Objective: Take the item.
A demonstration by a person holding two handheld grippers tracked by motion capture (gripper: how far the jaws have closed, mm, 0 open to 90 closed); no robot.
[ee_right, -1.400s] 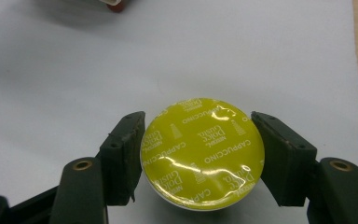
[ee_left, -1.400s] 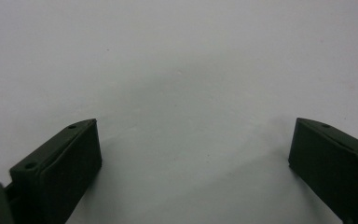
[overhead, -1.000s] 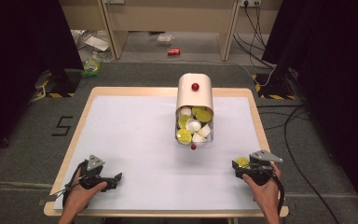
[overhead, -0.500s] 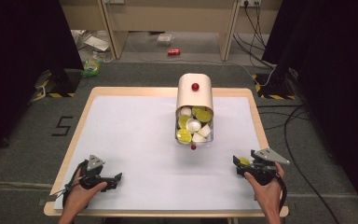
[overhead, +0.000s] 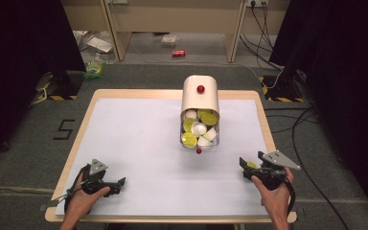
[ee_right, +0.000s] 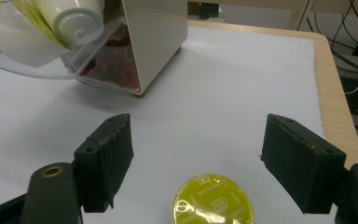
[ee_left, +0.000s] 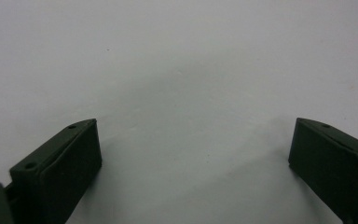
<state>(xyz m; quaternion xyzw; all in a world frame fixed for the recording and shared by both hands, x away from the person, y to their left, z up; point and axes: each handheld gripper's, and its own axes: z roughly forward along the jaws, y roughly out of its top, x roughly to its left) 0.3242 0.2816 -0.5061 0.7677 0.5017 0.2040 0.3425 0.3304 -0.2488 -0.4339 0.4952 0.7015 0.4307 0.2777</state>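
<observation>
A cream capsule dispenser (overhead: 200, 96) with a red knob stands at the table's far middle. Its clear drawer (overhead: 199, 133) is pulled out and holds several yellow and white capsules (ee_right: 70, 21). My right gripper (overhead: 244, 168) rests near the front right edge, jaws open. A yellow foil-topped capsule (ee_right: 213, 201) lies flat on the table between the jaws, close to their base, and neither jaw touches it; it is the yellow spot (overhead: 252, 165) in the high view. My left gripper (overhead: 119, 184) lies at the front left, open (ee_left: 191, 149) over bare white table.
The white mat (overhead: 139, 143) covers a wood-rimmed table (overhead: 264, 124). A small red knob (overhead: 199, 150) marks the drawer's front. Cables and black stands sit on the floor to the right; a red can (overhead: 178, 53) lies beyond the table.
My right gripper has drifted slightly to the right, with the yellow capsule still between its jaws. The left gripper has not moved.
</observation>
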